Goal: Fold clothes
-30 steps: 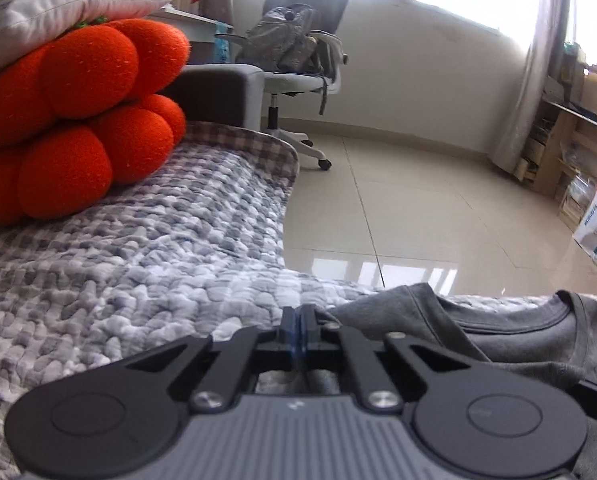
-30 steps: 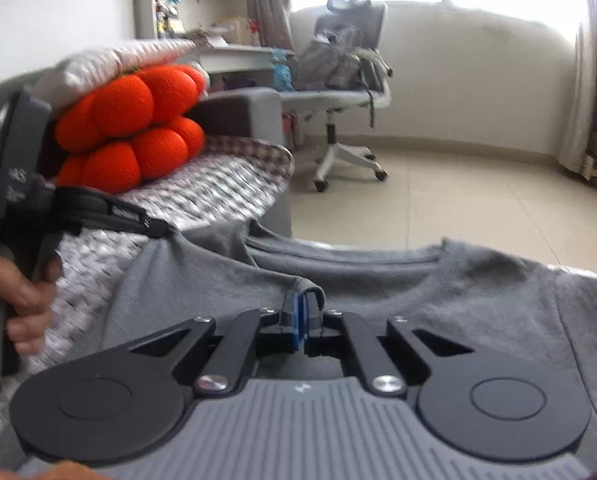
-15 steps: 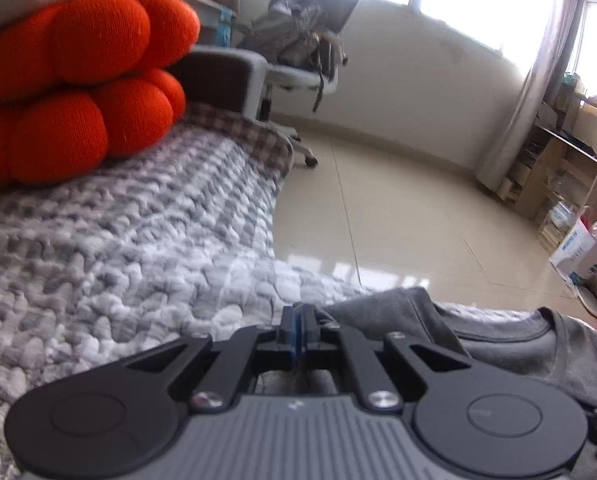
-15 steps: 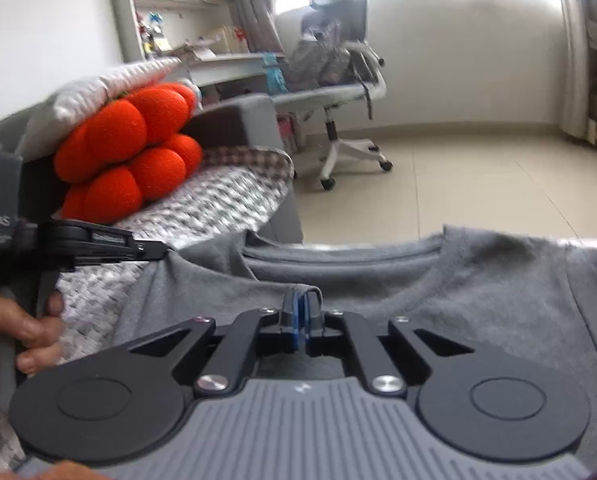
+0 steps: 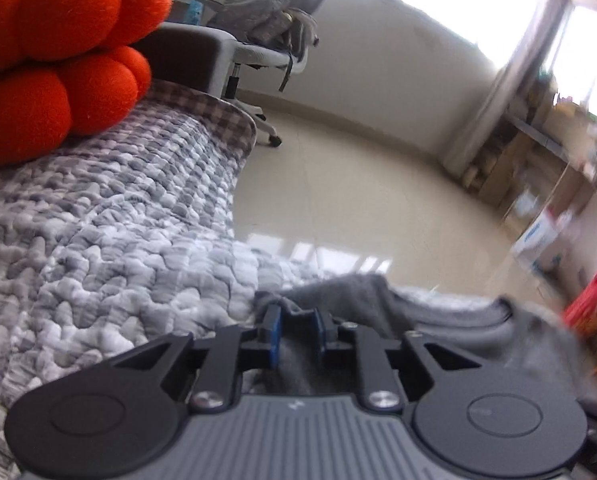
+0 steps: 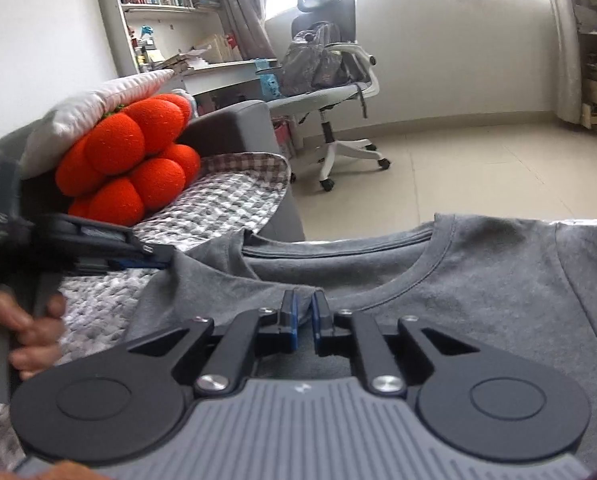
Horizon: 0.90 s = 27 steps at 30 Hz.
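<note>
Quilted grey bed cover (image 5: 110, 248) carries a soft, light grey T-shirt (image 6: 478, 292) at its near edge. Left gripper (image 5: 296, 330) and right gripper (image 6: 303, 314) are opening, cloth between them; hems suit gripping.

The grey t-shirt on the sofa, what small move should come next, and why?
Probably let both claws finish opening, then lift them clear. The left claw and right claw are both opening with folds of the grey t-shirt between them, and it already lies on the quilted cover.
</note>
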Tool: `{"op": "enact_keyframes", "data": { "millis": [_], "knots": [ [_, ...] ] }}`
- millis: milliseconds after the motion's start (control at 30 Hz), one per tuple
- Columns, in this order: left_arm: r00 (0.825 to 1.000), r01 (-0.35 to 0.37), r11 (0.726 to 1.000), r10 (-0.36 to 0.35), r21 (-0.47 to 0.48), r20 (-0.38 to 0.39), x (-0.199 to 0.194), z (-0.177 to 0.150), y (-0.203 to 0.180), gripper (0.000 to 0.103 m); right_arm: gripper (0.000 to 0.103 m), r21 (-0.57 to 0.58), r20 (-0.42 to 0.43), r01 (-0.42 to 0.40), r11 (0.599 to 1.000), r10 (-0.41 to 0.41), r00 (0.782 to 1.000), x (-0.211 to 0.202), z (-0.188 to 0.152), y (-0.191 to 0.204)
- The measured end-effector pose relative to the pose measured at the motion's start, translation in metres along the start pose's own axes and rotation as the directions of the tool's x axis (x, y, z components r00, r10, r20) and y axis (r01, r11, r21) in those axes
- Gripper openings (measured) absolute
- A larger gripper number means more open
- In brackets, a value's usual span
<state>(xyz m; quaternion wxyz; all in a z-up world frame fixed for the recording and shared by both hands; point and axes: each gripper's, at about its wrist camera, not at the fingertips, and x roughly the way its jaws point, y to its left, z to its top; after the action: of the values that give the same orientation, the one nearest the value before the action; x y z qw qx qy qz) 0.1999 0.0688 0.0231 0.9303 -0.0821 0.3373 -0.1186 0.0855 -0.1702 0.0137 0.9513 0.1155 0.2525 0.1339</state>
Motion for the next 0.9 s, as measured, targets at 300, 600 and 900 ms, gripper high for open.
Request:
{"op": "enact_keyframes", "data": {
  "millis": [300,600,900],
  "knots": [
    [0.984,-0.176,0.966,0.172,0.188,0.04,0.002,-0.006,-0.024,0.006,0.013,-0.038,-0.066,-0.023,0.999,0.021,0.998,0.005,-0.005,0.005],
    [0.996,-0.08,0.994,0.077,0.076,0.047,-0.016,-0.001,-0.006,0.006,0.013,0.038,-0.06,-0.075,0.996,0.078,0.995,0.004,-0.004,-0.005],
    [0.999,0.042,0.999,-0.042,-0.031,0.0,-0.015,0.0,0.013,0.03,0.013,0.058,-0.063,-0.081,0.995,0.084,0.994,0.004,-0.003,-0.007]
  ]
}}
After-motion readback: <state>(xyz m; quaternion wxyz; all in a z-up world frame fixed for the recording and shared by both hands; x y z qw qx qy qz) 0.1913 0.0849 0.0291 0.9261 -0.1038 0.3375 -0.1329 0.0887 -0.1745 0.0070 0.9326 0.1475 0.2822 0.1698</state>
